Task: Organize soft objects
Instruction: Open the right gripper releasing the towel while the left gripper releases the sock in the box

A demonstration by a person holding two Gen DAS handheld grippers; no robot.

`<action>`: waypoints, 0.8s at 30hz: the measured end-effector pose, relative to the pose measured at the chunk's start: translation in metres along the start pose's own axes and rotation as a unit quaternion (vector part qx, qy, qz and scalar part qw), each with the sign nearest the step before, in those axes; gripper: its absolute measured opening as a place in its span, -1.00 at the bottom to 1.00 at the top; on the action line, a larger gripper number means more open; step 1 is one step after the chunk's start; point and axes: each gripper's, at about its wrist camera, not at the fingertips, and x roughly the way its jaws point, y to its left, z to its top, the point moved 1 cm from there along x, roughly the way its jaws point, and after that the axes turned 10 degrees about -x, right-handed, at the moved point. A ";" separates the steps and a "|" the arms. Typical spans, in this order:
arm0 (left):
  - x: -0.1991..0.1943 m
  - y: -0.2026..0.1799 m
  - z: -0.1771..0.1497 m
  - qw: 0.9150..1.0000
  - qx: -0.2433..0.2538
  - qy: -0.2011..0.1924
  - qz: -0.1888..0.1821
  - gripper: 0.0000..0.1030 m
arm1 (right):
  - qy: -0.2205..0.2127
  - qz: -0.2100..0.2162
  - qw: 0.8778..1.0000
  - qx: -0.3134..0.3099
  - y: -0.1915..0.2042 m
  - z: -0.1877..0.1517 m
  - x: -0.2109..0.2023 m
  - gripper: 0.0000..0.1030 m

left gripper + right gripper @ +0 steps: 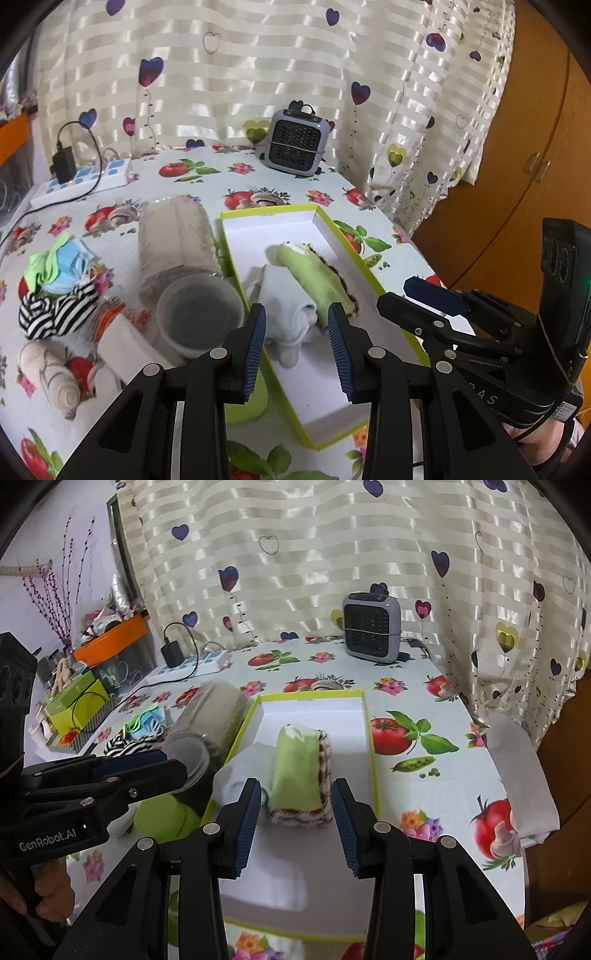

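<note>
A white box with a lime-green rim [269, 215] lies open on the table. Inside it, a rolled green cloth with a brown-and-white edge [297, 771] lies beside a white sock [291, 325]. My left gripper [296, 310] hovers open over the white sock, and its pads are clear of it. My right gripper [295, 783] hovers open just in front of the green roll without touching it. Each gripper shows at the side of the other's view. Left of the box lie a striped black-and-white cloth [55, 312], a blue mask with a green cloth [59, 266] and a beige roll [51, 376].
A clear jar stuffed with beige cloth [177, 243] lies on its side against the box's left wall. A grey heater [297, 146] and a power strip [81, 181] stand at the back by the curtain. A white folded cloth [524, 775] hangs at the table's right edge.
</note>
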 end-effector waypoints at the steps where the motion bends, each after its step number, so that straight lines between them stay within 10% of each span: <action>1: -0.003 0.001 -0.002 1.000 -0.002 -0.001 0.002 -0.35 | 0.000 0.001 1.000 -0.001 0.001 -0.001 -0.002 -0.20; 24: -0.049 0.024 -0.034 0.999 -0.025 -0.029 0.030 -0.35 | 0.000 0.022 0.999 -0.033 0.036 -0.015 -0.023 -0.20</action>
